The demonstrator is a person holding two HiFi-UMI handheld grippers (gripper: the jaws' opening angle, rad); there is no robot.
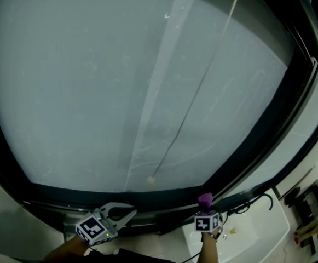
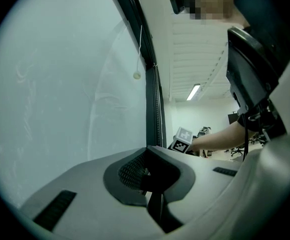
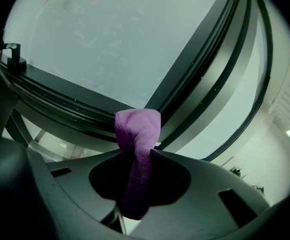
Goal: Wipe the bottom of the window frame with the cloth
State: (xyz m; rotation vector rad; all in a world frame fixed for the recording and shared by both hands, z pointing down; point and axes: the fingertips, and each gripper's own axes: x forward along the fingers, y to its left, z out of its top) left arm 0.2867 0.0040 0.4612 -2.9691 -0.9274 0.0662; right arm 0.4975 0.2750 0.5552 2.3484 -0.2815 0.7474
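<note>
Right now my right gripper (image 3: 137, 153) has its jaws pressed together on the purple cloth (image 3: 137, 134). The cloth is pinched at its middle, a rounded tuft stands up past the jaw tips, and the rest hangs back into the hollow between the jaws. Just ahead of those tips runs the dark bottom rail of the window frame (image 3: 60, 91), slanting from the upper left toward the cloth. The tuft overlaps the rail in the right gripper view, but I cannot tell whether it touches.

From the head view, the right gripper (image 1: 205, 207) sits low, with the cloth (image 1: 205, 199) poking up at the lower edge of the window frame (image 1: 148, 195). Above and ahead of both grippers spreads the frosted glass (image 1: 93, 81). A thin pull cord (image 1: 150, 179) hangs down in front of it and ends between the two grippers, a little beyond them.

My left gripper (image 1: 130, 213) sits well off to the left of the right one, also below the rail. In its own view the left gripper (image 2: 145, 149) has its jaws closed tip to tip, with nothing between them. Beyond those tips I see the frame (image 2: 152, 114), the cord's end (image 2: 137, 75) and the right gripper's marker cube (image 2: 181, 140) on a forearm (image 2: 217, 138).
</note>
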